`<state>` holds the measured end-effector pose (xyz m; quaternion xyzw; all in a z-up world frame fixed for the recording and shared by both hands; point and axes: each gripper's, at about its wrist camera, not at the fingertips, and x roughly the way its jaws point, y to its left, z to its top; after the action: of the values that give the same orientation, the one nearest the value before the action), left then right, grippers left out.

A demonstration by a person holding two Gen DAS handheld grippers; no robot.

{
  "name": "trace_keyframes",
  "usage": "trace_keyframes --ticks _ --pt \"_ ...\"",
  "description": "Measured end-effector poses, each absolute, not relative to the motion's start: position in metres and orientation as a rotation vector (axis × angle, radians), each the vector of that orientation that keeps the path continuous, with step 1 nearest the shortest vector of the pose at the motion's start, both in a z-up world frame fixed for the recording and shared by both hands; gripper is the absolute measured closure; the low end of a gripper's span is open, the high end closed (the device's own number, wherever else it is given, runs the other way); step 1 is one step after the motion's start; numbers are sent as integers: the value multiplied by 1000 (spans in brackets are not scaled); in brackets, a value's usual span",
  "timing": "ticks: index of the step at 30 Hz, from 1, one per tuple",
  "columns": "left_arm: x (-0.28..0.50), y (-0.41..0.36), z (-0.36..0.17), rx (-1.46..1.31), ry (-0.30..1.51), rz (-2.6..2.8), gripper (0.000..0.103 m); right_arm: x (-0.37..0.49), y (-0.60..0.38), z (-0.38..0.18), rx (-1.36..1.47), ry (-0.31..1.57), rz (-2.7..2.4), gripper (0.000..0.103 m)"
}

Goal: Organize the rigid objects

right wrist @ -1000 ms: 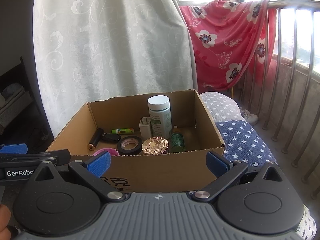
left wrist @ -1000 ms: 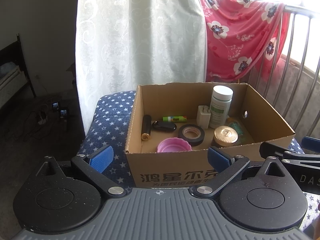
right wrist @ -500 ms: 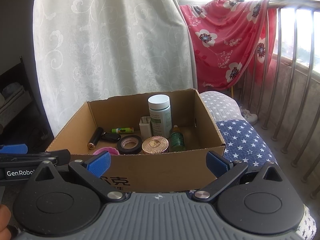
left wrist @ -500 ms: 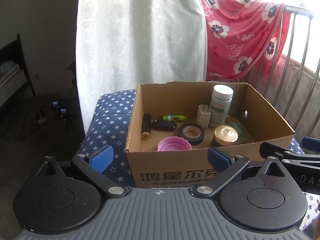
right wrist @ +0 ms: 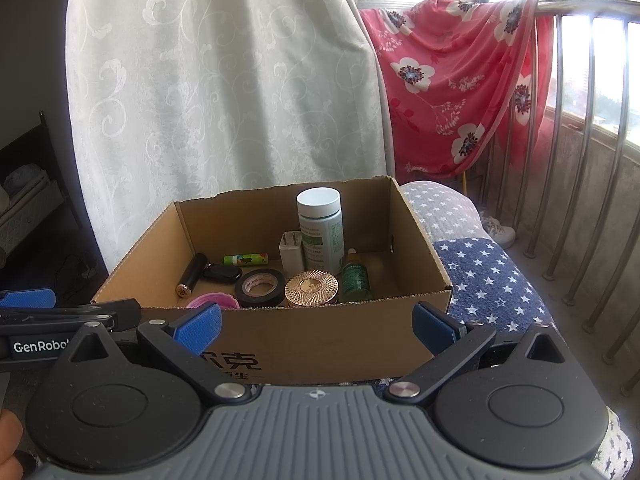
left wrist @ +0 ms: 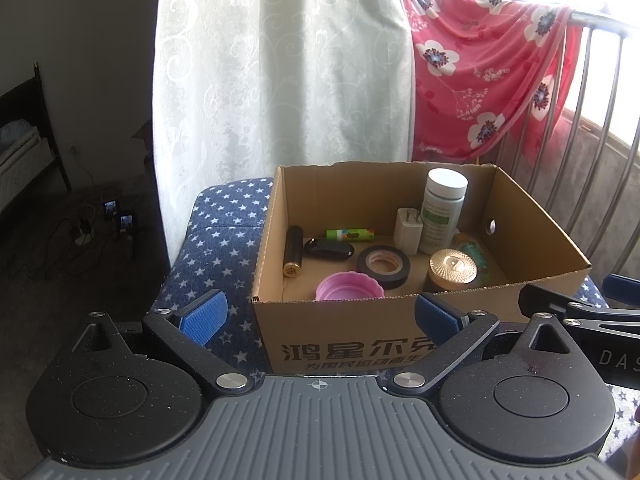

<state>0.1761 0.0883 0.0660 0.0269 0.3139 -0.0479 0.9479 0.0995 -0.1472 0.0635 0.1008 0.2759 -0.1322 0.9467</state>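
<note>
A cardboard box (left wrist: pixel 340 344) with an open top and black Chinese print on its near wall sits on a blue star-patterned cushion (left wrist: pixel 216 248), in front of a white patterned curtain (left wrist: pixel 280 80); a red floral cloth (left wrist: pixel 480 80) hangs over a metal railing (right wrist: pixel 592 120) at the right.

Inside the box, along the far wall, a white-capped bottle (left wrist: pixel 442 210) stands upright near the far right corner; a white plug adapter (left wrist: pixel 408 230) stands just beside it on the left; a green tube (left wrist: pixel 350 234) lies further left along that wall. Near the left wall lies a dark cylinder with a brass end (left wrist: pixel 293 250), with a black key fob (left wrist: pixel 329 248) just beside it. In the middle lies a roll of black tape (left wrist: pixel 383 267); a pink lid (left wrist: pixel 349 286) rests by the near wall; a gold-lidded jar (left wrist: pixel 452 270) sits to the right of the tape; a small green dropper bottle (right wrist: pixel 354 274) stands behind the jar toward the right wall.

The left gripper (left wrist: pixel 316 316) hovers before the near wall, blue pads spread wide and empty; the right gripper (right wrist: pixel 316 326) hovers beside it, likewise spread wide and empty.
</note>
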Motion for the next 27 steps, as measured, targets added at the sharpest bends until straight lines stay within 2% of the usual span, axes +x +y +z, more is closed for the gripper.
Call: trace_keyframes --ticks 27 --pt "176 89 66 54 639 -98 3 101 -145 65 204 564 -269 0"
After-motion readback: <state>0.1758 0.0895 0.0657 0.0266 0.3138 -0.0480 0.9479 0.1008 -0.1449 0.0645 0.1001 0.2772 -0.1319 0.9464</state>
